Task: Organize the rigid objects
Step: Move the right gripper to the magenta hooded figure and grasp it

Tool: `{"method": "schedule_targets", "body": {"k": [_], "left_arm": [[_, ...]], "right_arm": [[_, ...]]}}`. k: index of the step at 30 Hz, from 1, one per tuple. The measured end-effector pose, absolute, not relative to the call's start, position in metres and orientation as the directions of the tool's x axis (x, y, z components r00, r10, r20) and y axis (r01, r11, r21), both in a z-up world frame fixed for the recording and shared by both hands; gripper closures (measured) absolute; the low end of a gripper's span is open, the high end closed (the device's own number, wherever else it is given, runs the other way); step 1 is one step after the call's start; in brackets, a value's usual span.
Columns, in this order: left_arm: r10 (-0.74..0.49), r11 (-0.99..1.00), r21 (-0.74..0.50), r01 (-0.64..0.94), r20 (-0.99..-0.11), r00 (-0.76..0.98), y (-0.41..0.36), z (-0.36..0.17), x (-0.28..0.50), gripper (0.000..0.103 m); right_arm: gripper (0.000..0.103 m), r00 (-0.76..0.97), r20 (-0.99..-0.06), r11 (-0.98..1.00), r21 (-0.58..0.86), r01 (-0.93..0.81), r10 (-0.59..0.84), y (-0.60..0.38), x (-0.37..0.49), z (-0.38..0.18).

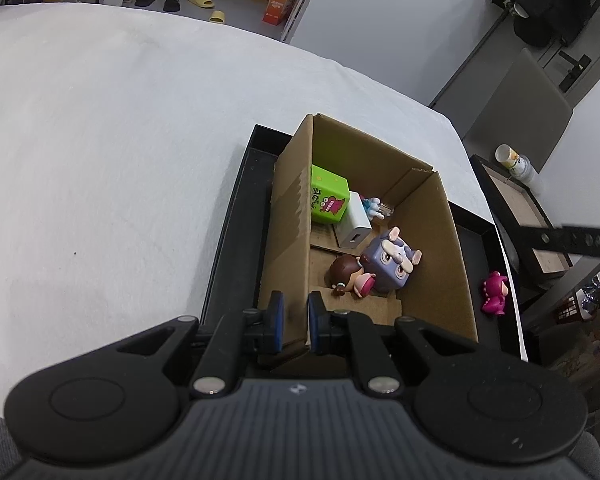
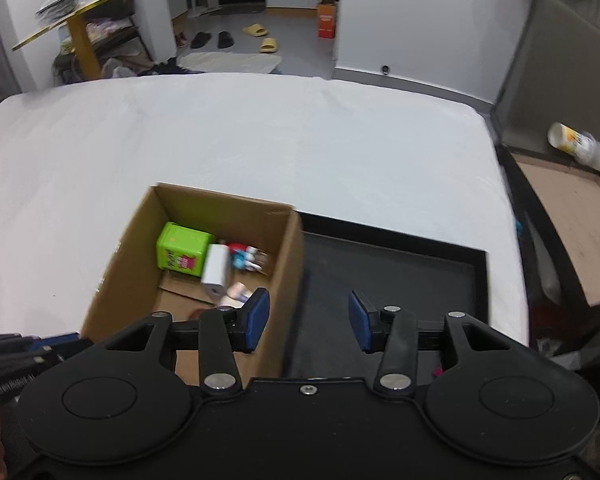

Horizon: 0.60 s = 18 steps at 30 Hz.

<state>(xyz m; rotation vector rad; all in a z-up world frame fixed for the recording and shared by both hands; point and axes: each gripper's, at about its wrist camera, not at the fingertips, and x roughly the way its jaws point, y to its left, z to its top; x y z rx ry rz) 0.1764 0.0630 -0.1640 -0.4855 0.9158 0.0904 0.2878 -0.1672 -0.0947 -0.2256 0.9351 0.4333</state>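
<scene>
Black gripper housing fills the bottom of both views. On the left gripper [image 1: 295, 322] the blue pads are drawn close together astride the near wall of the cardboard box [image 1: 440, 248]; whether they actually pinch that wall I cannot tell. The right gripper [image 2: 309, 320] hangs released, pads wide apart with nothing between them, above the black tray [image 2: 420, 256].

That box is open-topped, plain brown, and sits on the tray's left part, near the right edge of the white-covered table [image 1: 100, 140]. Inside, against its far left corner, stands a lime-green cube [image 1: 327, 198] printed with a red monster; just beside it leans a white charger block [image 1: 356, 226]. Nearer lie a lavender cube-shaped animal figure [image 1: 392, 262] and a brown-haired doll [image 1: 348, 276], touching each other. A magenta dinosaur figure [image 1: 495, 294] stands outside the box on the tray, at its right side.
</scene>
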Motion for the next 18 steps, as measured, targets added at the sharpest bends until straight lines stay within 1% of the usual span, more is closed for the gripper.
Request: {"method": "schedule_targets", "body": {"k": [6, 13, 18], "left_arm": [[-0.114, 0.895, -0.347, -0.28, -0.785, 0.609, 0.059, -0.164, 0.177, 0.092], [-0.103, 0.896, -0.34, -0.286, -0.785, 0.611, 0.058, -0.162, 0.176, 0.092], [-0.094, 0.899, -0.329, -0.288, -0.789, 0.608, 0.056, -0.163, 0.177, 0.092]], "right_arm": [[0.048, 0.53, -0.814, 0.917, 0.008, -0.399, 0.237, -0.201, 0.289, -0.101], [0.048, 0.523, -0.828, 0.943, 0.019, -0.333, 0.202, -0.238, 0.299, -0.119], [0.048, 0.507, -0.834, 0.958, 0.082, -0.276, 0.217, -0.259, 0.31, -0.134]]}}
